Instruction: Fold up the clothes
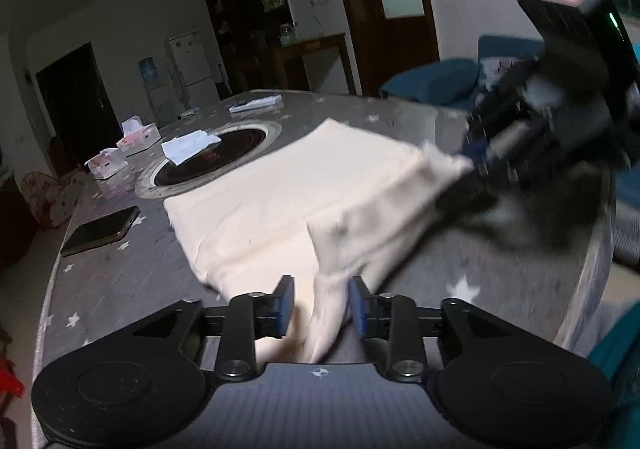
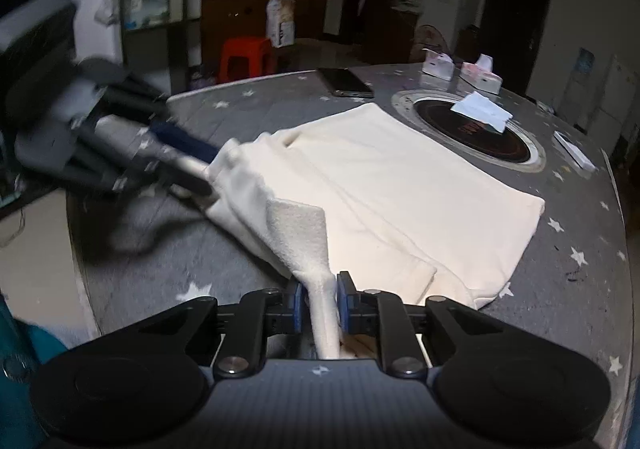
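Left wrist cam: cream garment [image 1: 288, 193] lies mostly flat on a round table [image 1: 120, 273] w/ a grey star-print cover, just in front of the left gripper [image 1: 320, 307]. One bunched strip of the fabric runs back btw the blue pads; the right pad touches it, but there's a gap on the left side, so jaws are partway open w/ cloth btw them and not really clamped. Over on the right edge of the garment the right gripper [image 1: 472, 165] is blurry, its tip at a lifted corner of the cloth. Fabric looks soft, matte, knit-ish, folded into a rough rectangle. Dark phone [image 1: 102, 229] lies left of it, well apart.

Right wrist cam: right gripper [image 2: 319, 303] is closed down on a narrow, fleecy band of the same garment [image 2: 400, 185], both pads pressing it, the band rising ahead into a flap. Rest of the cloth spreads out ahead and to the right, smooth w/ a few long creases. Left gripper [image 2: 208, 179] comes in from the left, motion-blurred, at the bunched corner. Round dark glossy burner [image 2: 472, 133] w/ a metal ring sits inset past the garment, white tissue [image 2: 482, 109] on it. Two tissue boxes [image 2: 460, 69] further back.
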The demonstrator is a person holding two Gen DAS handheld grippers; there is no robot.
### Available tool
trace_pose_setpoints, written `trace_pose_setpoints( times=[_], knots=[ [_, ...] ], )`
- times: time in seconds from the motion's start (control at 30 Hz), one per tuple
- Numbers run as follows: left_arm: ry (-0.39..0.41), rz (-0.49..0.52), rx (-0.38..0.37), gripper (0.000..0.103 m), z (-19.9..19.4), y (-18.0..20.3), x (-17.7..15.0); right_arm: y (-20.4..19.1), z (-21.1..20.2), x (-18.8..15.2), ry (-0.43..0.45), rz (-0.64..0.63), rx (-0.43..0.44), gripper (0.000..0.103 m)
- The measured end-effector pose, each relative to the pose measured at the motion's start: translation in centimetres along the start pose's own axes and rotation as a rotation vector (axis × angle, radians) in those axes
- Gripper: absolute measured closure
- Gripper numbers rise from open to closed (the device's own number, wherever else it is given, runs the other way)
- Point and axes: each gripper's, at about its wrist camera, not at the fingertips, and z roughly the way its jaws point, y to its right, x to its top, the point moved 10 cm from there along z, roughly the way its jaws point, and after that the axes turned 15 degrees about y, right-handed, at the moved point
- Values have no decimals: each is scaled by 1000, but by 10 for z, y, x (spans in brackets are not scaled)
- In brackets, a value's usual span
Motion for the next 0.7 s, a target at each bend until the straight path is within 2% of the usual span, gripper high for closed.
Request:
trace_pose_setpoints(
  times=[0.17, 0.27, 0.33, 0.57, 0.7],
  knots=[
    [-31, 74, 26, 70, 2, -4, -15, 4, 1, 8, 23, 19, -24, 91],
    [-29, 63, 23, 90, 2, -6, -17, 4, 0, 9, 40, 38, -37, 93],
    [-22, 45, 23, 95, 0, -6, -15, 4, -2, 9, 51, 50, -43, 94],
    [32, 7, 41, 97, -19, -3, 5, 0, -19, 18, 97, 62, -51, 94],
    [58, -4, 36, 97, -39, 4, 16, -13, -41, 25, 117, 38, -25, 94]
  ],
)
